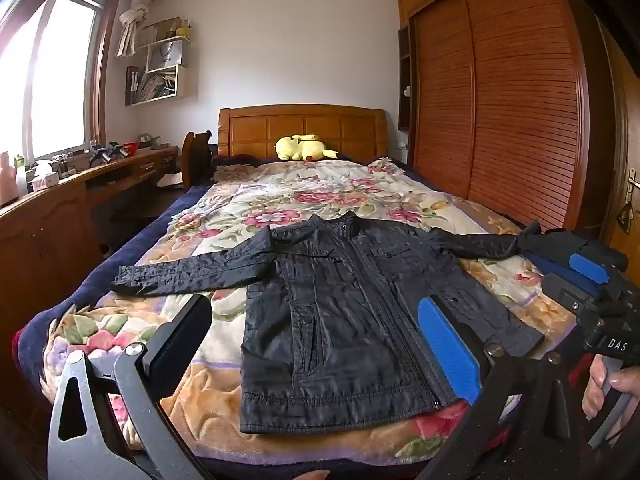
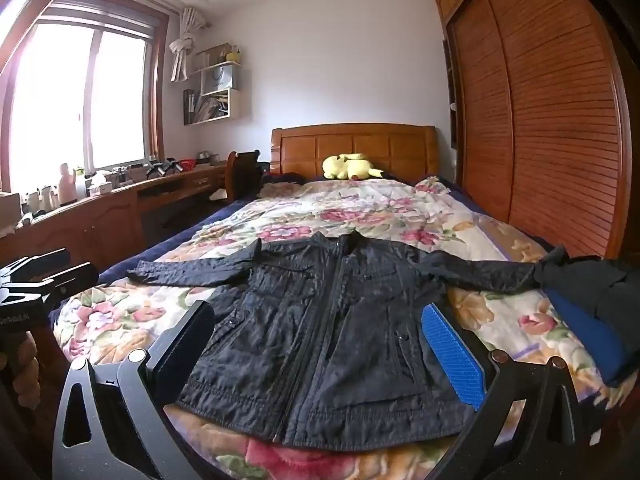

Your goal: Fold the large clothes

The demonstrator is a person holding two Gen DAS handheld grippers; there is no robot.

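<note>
A black quilted jacket [image 1: 352,320] lies flat and face up on the floral bedspread [image 1: 304,196], zipped, both sleeves spread out to the sides. It also shows in the right wrist view [image 2: 332,332]. My left gripper [image 1: 316,344] is open and empty, held above the jacket's lower hem. My right gripper [image 2: 320,348] is open and empty too, above the hem. In the left wrist view the right gripper [image 1: 588,276] shows at the right edge, beside the right sleeve's cuff [image 1: 528,236]. The left gripper [image 2: 44,276] shows at the left edge of the right wrist view.
A yellow plush toy [image 1: 304,147] lies by the wooden headboard [image 1: 304,128]. A wooden wardrobe [image 1: 500,100] runs along the bed's right side. A cluttered wooden desk [image 1: 80,184] and a chair [image 1: 196,156] stand on the left, under the window.
</note>
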